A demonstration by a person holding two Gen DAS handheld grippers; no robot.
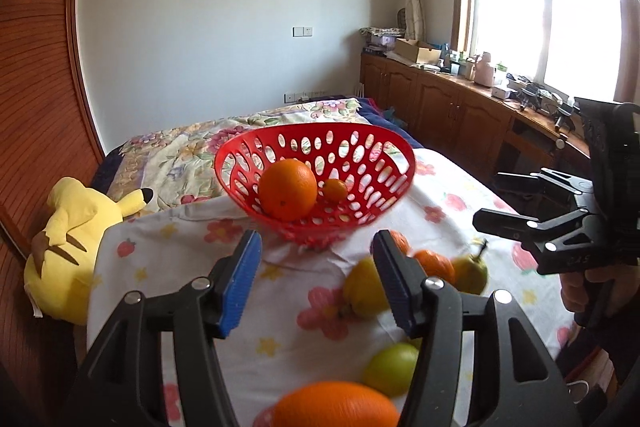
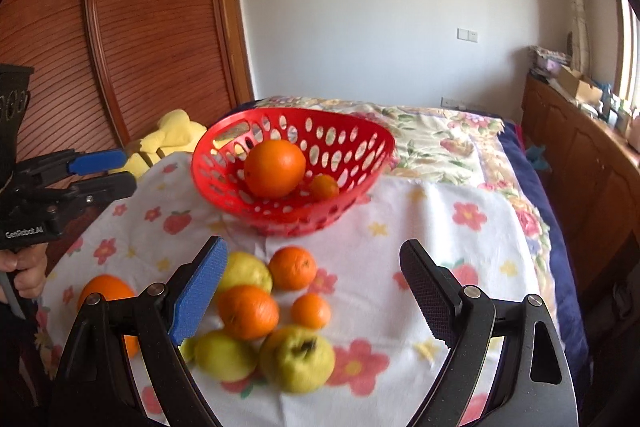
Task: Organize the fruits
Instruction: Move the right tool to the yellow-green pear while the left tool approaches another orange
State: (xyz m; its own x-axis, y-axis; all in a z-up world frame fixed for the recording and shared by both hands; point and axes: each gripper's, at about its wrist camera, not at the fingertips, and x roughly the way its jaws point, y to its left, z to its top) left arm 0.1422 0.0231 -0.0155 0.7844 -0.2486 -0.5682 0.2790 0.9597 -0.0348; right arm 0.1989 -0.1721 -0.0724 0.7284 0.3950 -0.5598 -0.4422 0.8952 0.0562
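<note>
Blurred at the bottom edge of the left wrist view sits a large orange (image 1: 336,405) with a green-yellow fruit (image 1: 390,367) just beside it, both on the flowered cloth (image 1: 192,307) and close under the left gripper (image 1: 316,263), whose fingers stand apart with nothing between them. Past its tips rests the red basket (image 1: 240,155), which holds a big orange (image 1: 287,189) and a small orange (image 1: 335,190) touching at its bottom. From the right wrist view, the right gripper (image 2: 314,287) is spread wide and empty above a loose cluster on the cloth: a yellow-green apple-like fruit (image 2: 298,359) nearest, a pale yellow fruit (image 2: 224,355) beside it, three oranges (image 2: 248,311) of differing size around them, and another yellow fruit (image 2: 244,271) partly behind the blue finger pad (image 2: 198,291). One more orange lies apart to the left, half hidden by the gripper frame. A yellow plush toy (image 1: 64,251) lies off the cloth's far left edge, near the wooden louvred door (image 2: 152,27).
</note>
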